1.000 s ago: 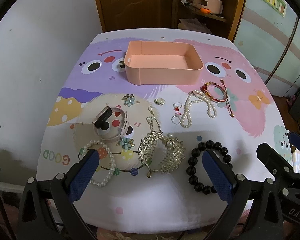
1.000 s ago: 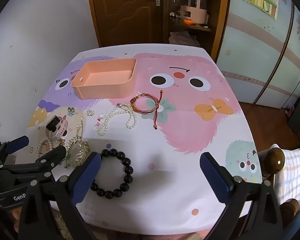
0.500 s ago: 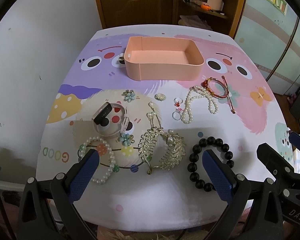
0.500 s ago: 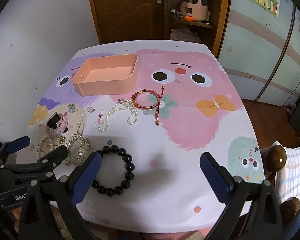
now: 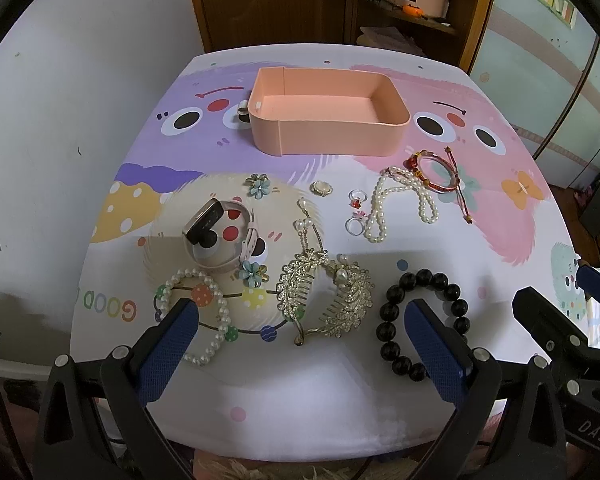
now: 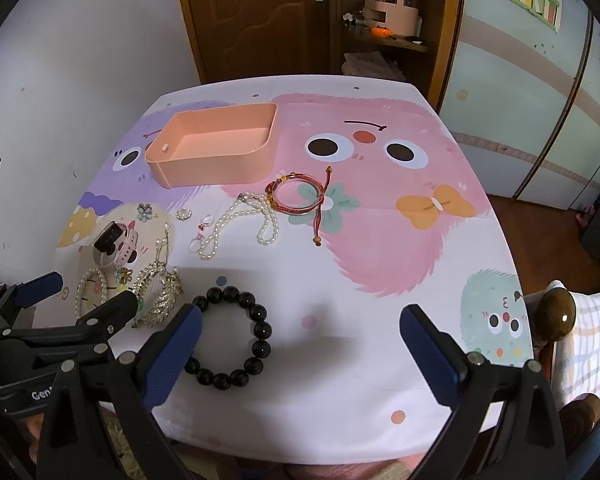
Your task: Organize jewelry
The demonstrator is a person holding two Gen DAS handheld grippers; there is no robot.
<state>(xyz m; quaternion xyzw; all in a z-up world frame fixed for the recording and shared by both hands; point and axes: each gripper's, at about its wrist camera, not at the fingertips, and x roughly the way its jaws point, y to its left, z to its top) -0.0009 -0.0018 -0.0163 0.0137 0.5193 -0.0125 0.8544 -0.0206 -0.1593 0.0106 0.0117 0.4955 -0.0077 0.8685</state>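
1. Nothing has gone into the peach-pink rectangular plastic tray (image 5: 328, 128) yet; it stands empty, far ahead of both grippers, so I judge the task is at its opening step.
2. Left gripper (image 5: 298, 330) hangs with jaws spread wide and empty; the gold leaf-shaped hair combs (image 5: 326, 294) lie just ahead, between its fingers.
3. Right gripper (image 6: 300, 334) is likewise wide and empty; the black round-bead bracelet (image 6: 234, 338) lies beside its left finger.
4. White pearl bracelet (image 5: 198, 316) sits at the left gripper's left finger, partly hidden behind it.
5. Next move, as I judge it: lower over one near piece, close on its rim, then carry it forward to the tray.
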